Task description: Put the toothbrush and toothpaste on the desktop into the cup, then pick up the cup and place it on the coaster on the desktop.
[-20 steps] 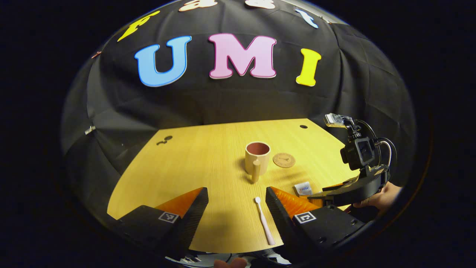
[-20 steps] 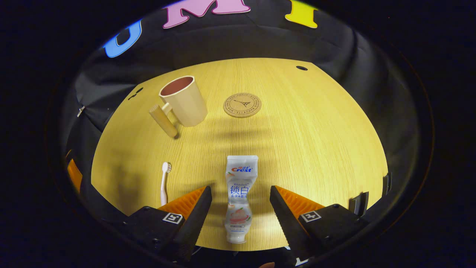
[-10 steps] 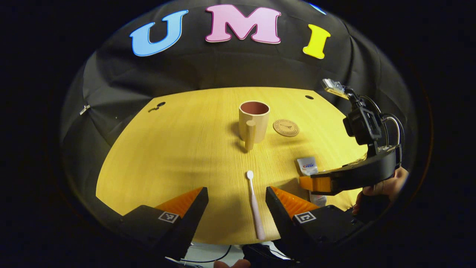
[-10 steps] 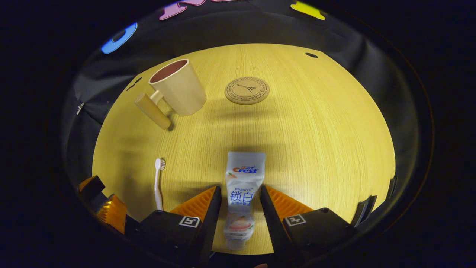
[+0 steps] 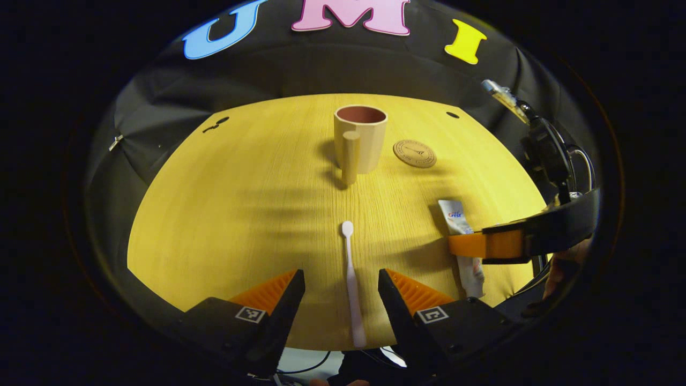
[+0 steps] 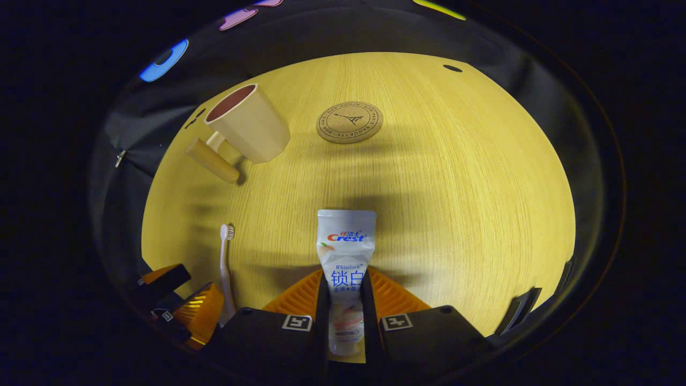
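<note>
**Grippers at toothbrush and toothpaste**

Left gripper view: left gripper [image 5: 341,279] stands wide open at bottom centre, straddling the toothbrush [image 5: 351,281] without touching it. Cup [image 5: 360,138] and coaster [image 5: 414,154] sit upper centre.

Right gripper view: right gripper [image 6: 345,284] is closed, both fingers pressing the toothpaste [image 6: 344,268] at lower centre on the desktop [image 6: 455,187].

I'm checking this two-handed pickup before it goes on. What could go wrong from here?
1. The right gripper pinches the soft white toothpaste tube near its cap end, so the long flat end may droop and catch the beige cup's rim.
2. The left gripper is open astride the thin pale toothbrush lying flat on the wooden desktop; the fingers may scrape the wood or roll it away.
</note>
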